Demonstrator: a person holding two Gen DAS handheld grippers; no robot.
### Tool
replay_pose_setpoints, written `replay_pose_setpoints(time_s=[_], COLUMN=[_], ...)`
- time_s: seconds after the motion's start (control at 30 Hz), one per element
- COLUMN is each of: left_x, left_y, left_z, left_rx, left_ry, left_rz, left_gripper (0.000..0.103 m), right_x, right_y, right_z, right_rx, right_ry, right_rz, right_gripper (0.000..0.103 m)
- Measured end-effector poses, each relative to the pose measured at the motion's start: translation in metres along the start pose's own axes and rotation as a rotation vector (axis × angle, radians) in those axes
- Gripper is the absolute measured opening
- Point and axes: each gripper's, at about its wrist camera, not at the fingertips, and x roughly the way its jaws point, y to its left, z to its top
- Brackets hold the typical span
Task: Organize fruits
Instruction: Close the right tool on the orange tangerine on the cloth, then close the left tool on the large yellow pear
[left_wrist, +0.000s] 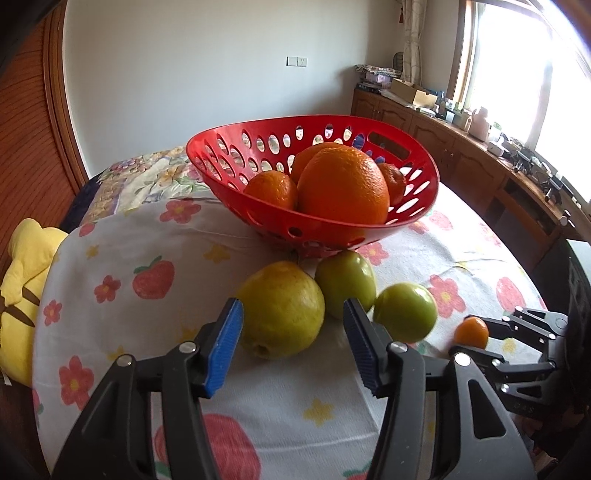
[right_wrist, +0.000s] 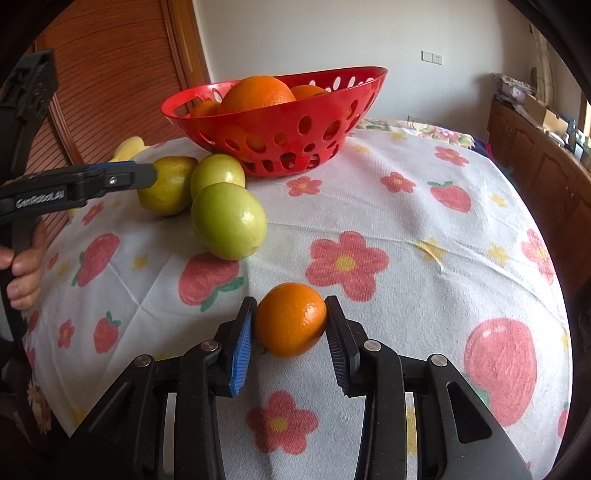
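My right gripper (right_wrist: 290, 326) pinches the small orange (right_wrist: 290, 319), both pads flat on its sides, the fruit resting on the flowered cloth (right_wrist: 406, 221) well in front of the red basket (right_wrist: 280, 122). My left gripper (left_wrist: 293, 325) stands spread around the yellow-green pear (left_wrist: 282, 308), just in front of the basket; the left pad (left_wrist: 225, 347) lies close to its skin, the right pad clear of it. Two green apples (left_wrist: 345, 282) (left_wrist: 405, 312) sit beside the pear, the nearer one touching it.

To do this step well, I judge the small orange should be lifted straight up and carried over the basket's near rim, clearing the apples, then set beside the oranges (left_wrist: 343, 184) already piled there, not on top, where it could roll off.

Hidden: the basket's floor under the pile, the pear's far side, and whether my left pad actually touches the pear.
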Motion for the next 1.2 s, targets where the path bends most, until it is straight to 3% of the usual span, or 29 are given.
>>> replay_pose_setpoints(time_s=[0.47, 0.73, 1.2], left_x=[0.02, 0.029, 0.035], left_y=[0.005, 0.011, 0.014], left_z=[0.01, 0.007, 0.007], left_rx=[0.045, 0.026, 0.0], left_ry=[0.031, 0.04, 0.04], left_rz=[0.056, 0.058, 0.026], left_gripper=[0.06, 0.066, 0.066], right_x=[0.0, 0.0, 0.0], right_y=[-0.001, -0.002, -0.002], right_z=[0.0, 0.001, 0.001], right_rx=[0.003, 0.006, 0.005], right_ry=[-0.001, -0.003, -0.002], right_rz=[0.005, 0.011, 0.013], right_gripper=[0.036, 0.037, 0.037])
